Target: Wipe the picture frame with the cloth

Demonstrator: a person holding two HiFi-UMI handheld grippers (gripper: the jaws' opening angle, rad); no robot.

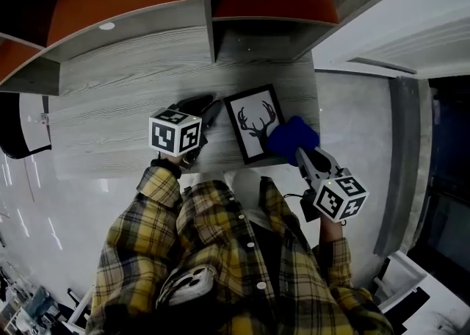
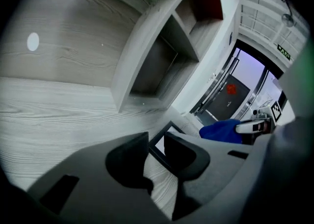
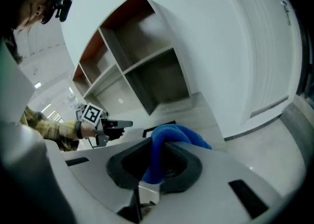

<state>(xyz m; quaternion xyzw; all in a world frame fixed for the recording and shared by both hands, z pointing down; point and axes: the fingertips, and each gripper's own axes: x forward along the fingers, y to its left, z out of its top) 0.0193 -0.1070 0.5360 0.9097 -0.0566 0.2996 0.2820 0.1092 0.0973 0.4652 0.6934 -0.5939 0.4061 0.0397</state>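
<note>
Right now my right claw (image 3: pixel 157 145) is clamped on a fold of the cloth (image 3: pixel 179 134). The blue stuff runs down between the jaws, and the rest bunches up just ahead of the tips. Under and just beyond that bunch lies the frame (image 1: pixel 255 122), flat on the table (image 1: pixel 132 106), and the cloth touches or overlaps its edge on my right claw's side. My left claw (image 2: pixel 156 144) sits across the frame from the right one, its jaws a narrow gap apart and clamping nothing I can make out. The frame's corner shows through that gap, just ahead of the tips; I cannot tell whether they touch it. Past both claws the table runs back to the shelves (image 1: pixel 213 25). As I judge it, the wiping has hardly begun, and the main risk is the frame sliding. Nothing pins it, so a firm stroke toward my left claw could skate it across the smooth top. It also lies close to the table's near edge, so a stroke toward me could tip it off. Since I hold only a fold, friction on the glass could also drag the cloth out of my jaws.
</note>
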